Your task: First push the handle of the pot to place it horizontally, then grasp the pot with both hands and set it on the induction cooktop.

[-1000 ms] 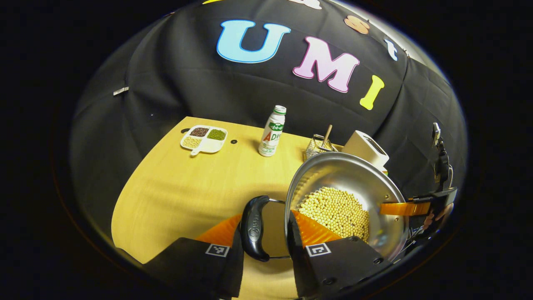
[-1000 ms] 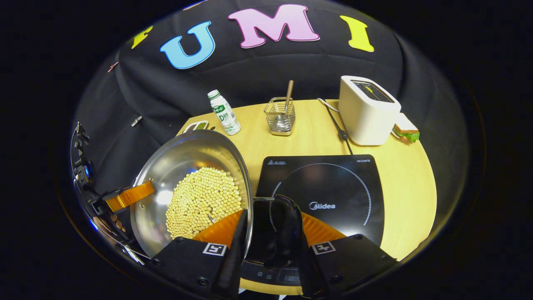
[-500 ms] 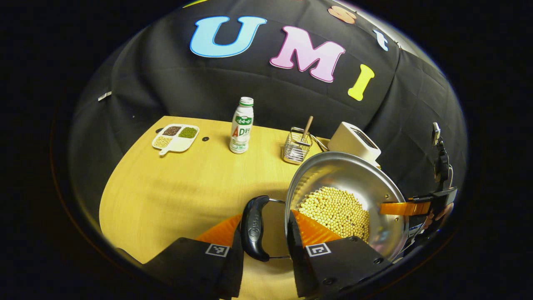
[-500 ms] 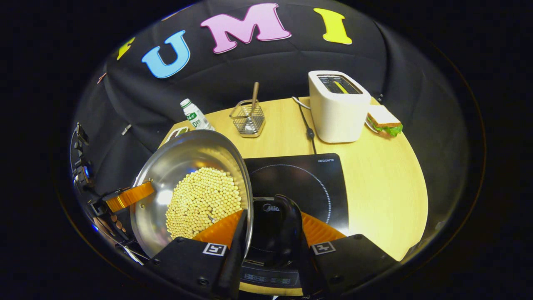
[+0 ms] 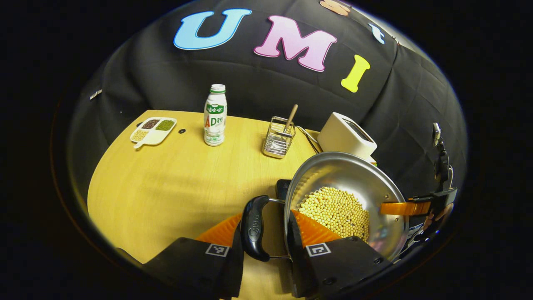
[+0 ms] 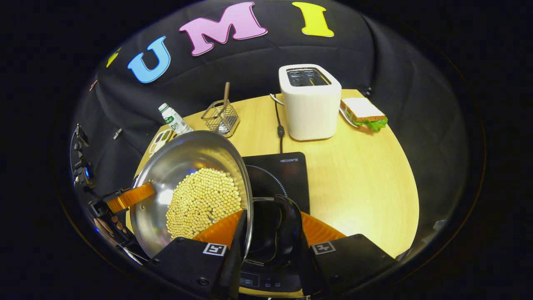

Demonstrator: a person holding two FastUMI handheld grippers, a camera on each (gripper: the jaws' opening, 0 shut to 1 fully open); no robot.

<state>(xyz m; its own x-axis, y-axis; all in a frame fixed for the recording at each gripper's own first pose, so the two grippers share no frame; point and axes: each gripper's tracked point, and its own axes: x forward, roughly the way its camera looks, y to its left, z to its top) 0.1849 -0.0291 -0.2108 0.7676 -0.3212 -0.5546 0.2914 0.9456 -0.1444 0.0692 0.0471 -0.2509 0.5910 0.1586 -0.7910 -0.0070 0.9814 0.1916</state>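
Above the black induction cooktop, both tongs pinch black handles of the bean-filled steel pot.

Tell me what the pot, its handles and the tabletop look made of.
Pot: polished metal, likely stainless steel, with mirror-like glare. Handles: glossy black, probably plastic, on wire brackets. Tabletop: pale wood or wood-look laminate, showing faint grain.

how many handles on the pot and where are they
2. One pot handle sits between the left gripper's fingers; the other handle sits between the right gripper's fingers, on the opposite side, above the cooktop.
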